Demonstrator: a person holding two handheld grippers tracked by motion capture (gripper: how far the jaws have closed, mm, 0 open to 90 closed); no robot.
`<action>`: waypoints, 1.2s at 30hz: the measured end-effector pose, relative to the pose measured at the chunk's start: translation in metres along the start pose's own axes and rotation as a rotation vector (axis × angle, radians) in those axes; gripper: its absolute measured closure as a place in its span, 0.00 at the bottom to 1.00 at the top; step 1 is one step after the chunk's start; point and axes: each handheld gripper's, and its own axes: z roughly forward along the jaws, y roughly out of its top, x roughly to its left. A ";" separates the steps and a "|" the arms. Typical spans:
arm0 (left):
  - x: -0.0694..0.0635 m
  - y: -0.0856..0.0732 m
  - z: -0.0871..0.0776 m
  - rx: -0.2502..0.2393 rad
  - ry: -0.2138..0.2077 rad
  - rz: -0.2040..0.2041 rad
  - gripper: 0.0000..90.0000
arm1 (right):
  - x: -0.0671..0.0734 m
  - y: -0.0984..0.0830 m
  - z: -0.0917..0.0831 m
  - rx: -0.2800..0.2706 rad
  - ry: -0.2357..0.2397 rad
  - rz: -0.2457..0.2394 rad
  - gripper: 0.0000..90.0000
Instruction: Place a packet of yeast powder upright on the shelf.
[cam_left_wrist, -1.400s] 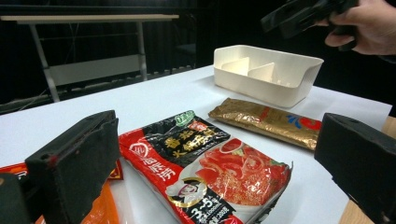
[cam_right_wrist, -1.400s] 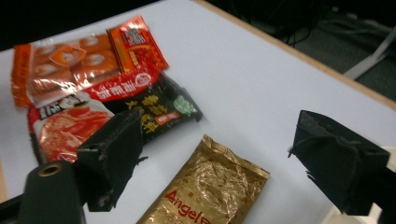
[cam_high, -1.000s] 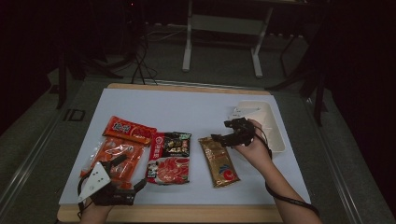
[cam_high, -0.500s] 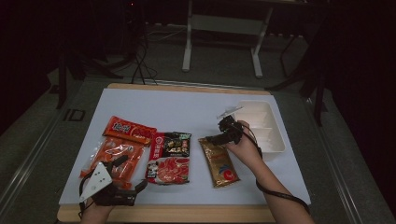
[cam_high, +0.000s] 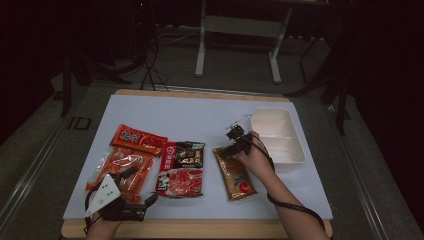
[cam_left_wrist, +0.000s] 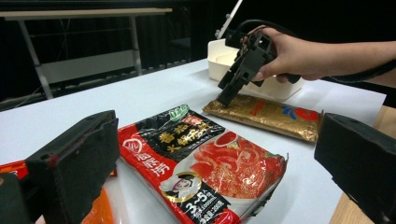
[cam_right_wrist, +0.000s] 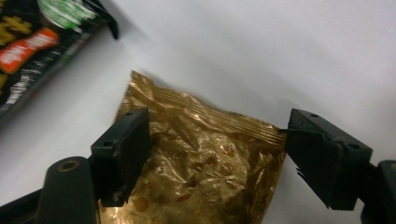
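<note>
A gold snack packet (cam_high: 235, 175) lies flat right of centre on the white table. My right gripper (cam_high: 227, 151) points down at its far end. In the right gripper view the jaws stand open (cam_right_wrist: 215, 140) and straddle that end of the gold packet (cam_right_wrist: 201, 154), the left jaw over the foil and the right jaw at its edge. The left gripper view shows the right gripper's tips (cam_left_wrist: 224, 99) just at the gold packet (cam_left_wrist: 266, 114). My left gripper (cam_high: 142, 185) rests open near the front left edge, beside an orange packet (cam_high: 122, 167), with nothing gripped.
A red and black noodle packet (cam_high: 181, 167) lies between the two grippers. A red packet (cam_high: 138, 140) sits behind the orange one. A white divided tray (cam_high: 277, 137) stands just right of my right hand. The table's wooden front edge runs close to the left gripper.
My right gripper has come down and to the left, from beside the white tray to the far end of the gold packet. The left gripper has stayed put.
</note>
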 end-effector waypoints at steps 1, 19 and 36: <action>0.000 0.000 0.000 0.001 0.000 0.000 0.01 | 0.000 -0.001 0.001 0.003 -0.002 0.004 0.23; 0.001 -0.001 0.002 0.011 -0.004 -0.008 0.01 | 0.001 -0.003 0.006 0.033 0.057 0.009 0.94; 0.001 -0.002 0.002 0.017 -0.002 -0.012 0.01 | 0.007 0.001 -0.038 -0.076 0.138 -0.100 1.00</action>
